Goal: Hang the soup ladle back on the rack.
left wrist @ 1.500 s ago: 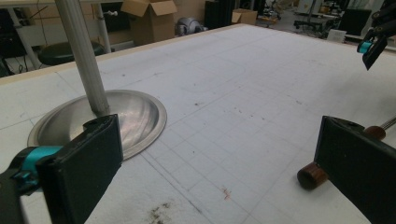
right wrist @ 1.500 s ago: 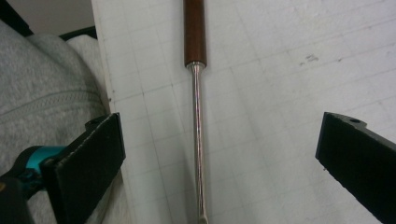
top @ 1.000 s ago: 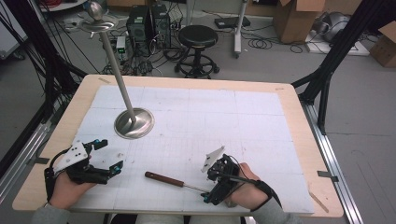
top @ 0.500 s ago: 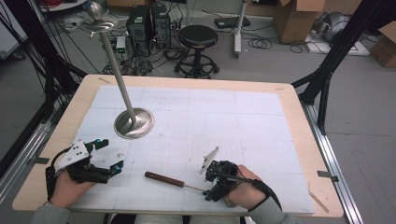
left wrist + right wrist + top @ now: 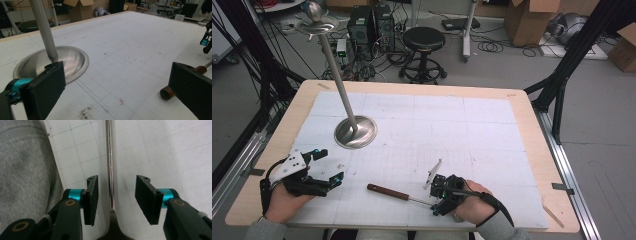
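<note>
Near front edge, right gripper (image 5: 115, 195) points down, jaws spread either side of the spoon (image 5: 110, 167) shaft, not touching. Left gripper (image 5: 314, 170) lies low w/ jaws wide apart. 1 spoon, 1 metal stand (image 5: 356, 131) on table (image 5: 522, 115).

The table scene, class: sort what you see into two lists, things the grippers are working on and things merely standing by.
In play: spoon, its metal shaft between the open right gripper.
Standing by: left gripper, open over bare mat; metal stand; stool; cardboard boxes.
</note>
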Demonstrator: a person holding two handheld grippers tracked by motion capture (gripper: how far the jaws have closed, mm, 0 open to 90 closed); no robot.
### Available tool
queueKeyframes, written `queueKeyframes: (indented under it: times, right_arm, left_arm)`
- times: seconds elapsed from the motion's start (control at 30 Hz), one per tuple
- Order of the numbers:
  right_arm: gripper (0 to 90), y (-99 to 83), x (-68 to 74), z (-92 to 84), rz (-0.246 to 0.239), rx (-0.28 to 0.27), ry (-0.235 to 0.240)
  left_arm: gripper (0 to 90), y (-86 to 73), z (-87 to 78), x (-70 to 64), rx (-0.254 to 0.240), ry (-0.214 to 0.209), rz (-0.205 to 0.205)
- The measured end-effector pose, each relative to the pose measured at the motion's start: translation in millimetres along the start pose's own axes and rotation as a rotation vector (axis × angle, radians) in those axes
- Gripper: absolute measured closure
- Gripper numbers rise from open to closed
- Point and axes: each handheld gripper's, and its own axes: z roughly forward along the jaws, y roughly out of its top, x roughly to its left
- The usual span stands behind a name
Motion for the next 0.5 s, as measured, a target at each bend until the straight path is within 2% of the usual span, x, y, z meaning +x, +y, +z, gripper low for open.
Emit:
queueKeyframes:
  times: [0.1,0.13,0.2,0.27,0.5]
  right_arm:
    - [57.7,0.4,1.2,2.1,0.002,0.016,-0.006]
    - [59.4,1.1,1.8,4.2,0.02,0.027,-0.016]
    - [60.7,2.2,2.5,5.7,0.024,0.039,-0.015]
    - [63.9,3.4,3.8,5.9,0.03,0.047,-0.035]
    - [69.4,8.1,7.1,6.9,0.008,0.08,-0.07]
  left_arm:
    - [1.7,0.2,0.0,-0.6,0.0,0.0,0.007]
    - [1.7,0.1,0.0,-1.4,0.005,0.003,0.006]
    - [1.7,0.2,-0.1,-1.6,0.003,0.004,0.008]
    - [1.7,0.1,0.0,-1.4,0.006,0.004,0.007]
    - [1.7,-0.2,0.4,-1.5,0.009,0.001,0.007]
